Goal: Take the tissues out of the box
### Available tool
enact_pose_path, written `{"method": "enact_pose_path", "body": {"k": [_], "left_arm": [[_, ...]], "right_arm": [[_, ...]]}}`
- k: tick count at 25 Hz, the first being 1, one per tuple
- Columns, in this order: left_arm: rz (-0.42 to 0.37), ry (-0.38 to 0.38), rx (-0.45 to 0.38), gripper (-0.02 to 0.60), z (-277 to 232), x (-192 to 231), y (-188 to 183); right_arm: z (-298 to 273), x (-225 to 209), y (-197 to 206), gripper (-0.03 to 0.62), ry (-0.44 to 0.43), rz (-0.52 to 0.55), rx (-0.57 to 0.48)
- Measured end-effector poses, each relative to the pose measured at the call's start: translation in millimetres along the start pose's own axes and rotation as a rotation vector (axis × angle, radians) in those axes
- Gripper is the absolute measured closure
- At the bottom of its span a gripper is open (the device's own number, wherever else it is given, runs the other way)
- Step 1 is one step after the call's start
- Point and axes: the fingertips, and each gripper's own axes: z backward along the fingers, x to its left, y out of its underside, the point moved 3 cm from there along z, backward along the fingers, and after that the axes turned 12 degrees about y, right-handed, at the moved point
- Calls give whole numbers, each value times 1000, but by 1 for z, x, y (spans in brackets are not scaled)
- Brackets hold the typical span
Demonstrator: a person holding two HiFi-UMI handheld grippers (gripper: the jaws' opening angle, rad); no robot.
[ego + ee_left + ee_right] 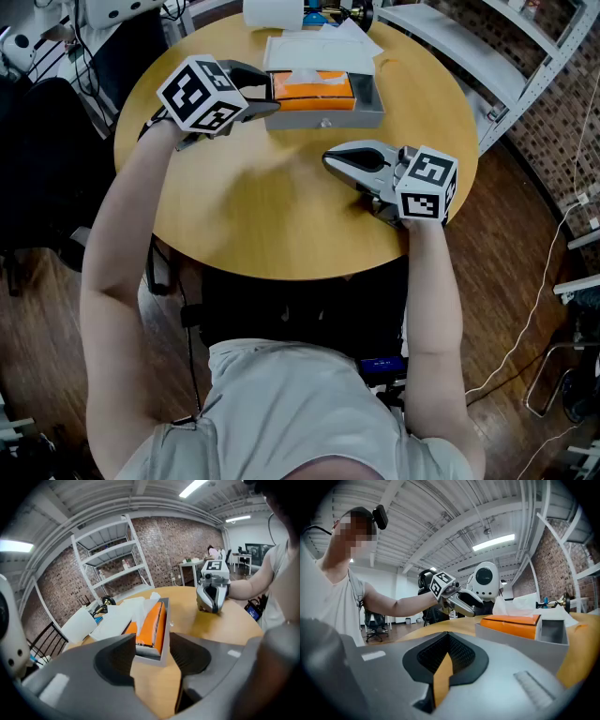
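Left gripper (pixel 152 641) jaws stand apart and empty. The orange cardboard tissue box (pixel 152 623) sits just beyond their tips, seemingly lined up for its protruding white tissue (pixel 144 607). Right gripper (pixel 443 660) jaws are closed together, idle aside.

Brick wall (pixel 173 541), white shelving (pixel 108 555) (metal), dark wooden floor (pixel 502 248)

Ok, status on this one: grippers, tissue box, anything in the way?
Left gripper open, at the tissue box end, empty. Right gripper shut, empty, low over the table. Tissue sticking up from the box. Nothing in the way.
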Motion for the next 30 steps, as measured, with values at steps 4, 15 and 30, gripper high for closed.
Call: {"method": "enact_pose_path", "body": {"k": [4,15,30], "left_arm": [[-72,7,127,319,-17,17,-9],[-47,196,397,131,-49,48,3],[-36,359,505,190,-59,43,8]], "right_arm": [[-1,-4,-1,592,3,5,-1],[-1,-1,-3,592,0,4,-3],[-2,-1,-3,592,3,10,-3]]}}
